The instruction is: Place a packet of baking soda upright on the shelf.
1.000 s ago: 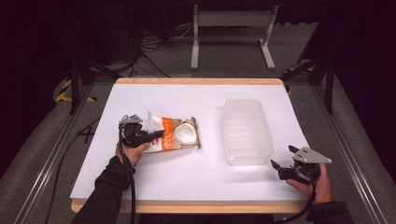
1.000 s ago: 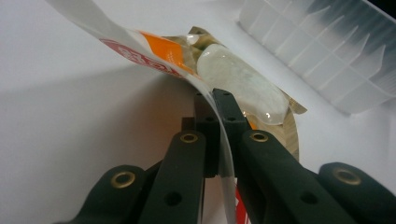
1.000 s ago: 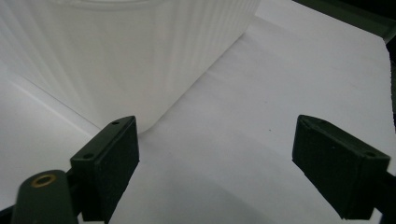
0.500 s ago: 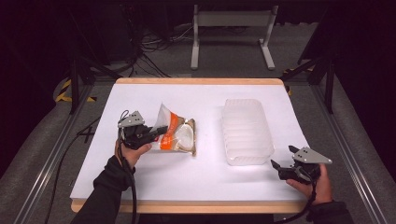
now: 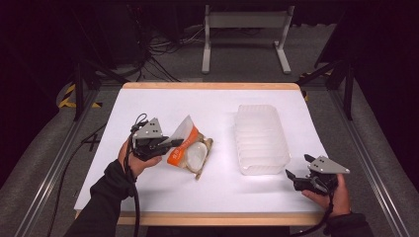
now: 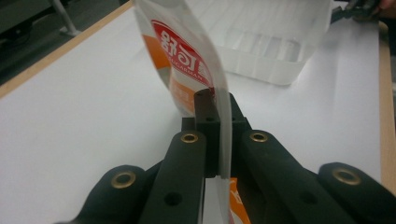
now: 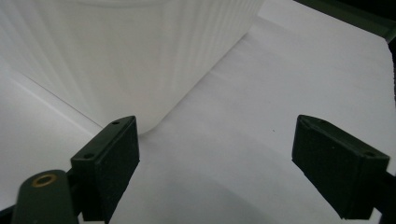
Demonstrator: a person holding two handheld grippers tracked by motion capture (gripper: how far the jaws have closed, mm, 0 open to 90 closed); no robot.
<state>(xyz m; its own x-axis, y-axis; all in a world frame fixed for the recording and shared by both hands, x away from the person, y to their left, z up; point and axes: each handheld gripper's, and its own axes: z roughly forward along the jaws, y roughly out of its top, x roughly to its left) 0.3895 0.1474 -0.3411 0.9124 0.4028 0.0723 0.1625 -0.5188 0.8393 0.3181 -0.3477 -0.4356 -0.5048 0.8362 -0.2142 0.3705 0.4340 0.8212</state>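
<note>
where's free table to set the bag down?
Bare: the far strip beyond bag and tub, the gap between them, and the near middle between both grippers. Crowded: left gripper clamps the bag; right gripper sits by the tub's near corner.

One table, white-topped; one packet, orange and white, at about nine o'clock of the table's middle; one ribbed clear tub at about three o'clock; two grippers, the left gripper at nine o'clock, its jaws closed on the packet's edge, the right gripper at four o'clock, jaws apart; two hands, one on each gripper; one metal stand on the floor at twelve o'clock.
</note>
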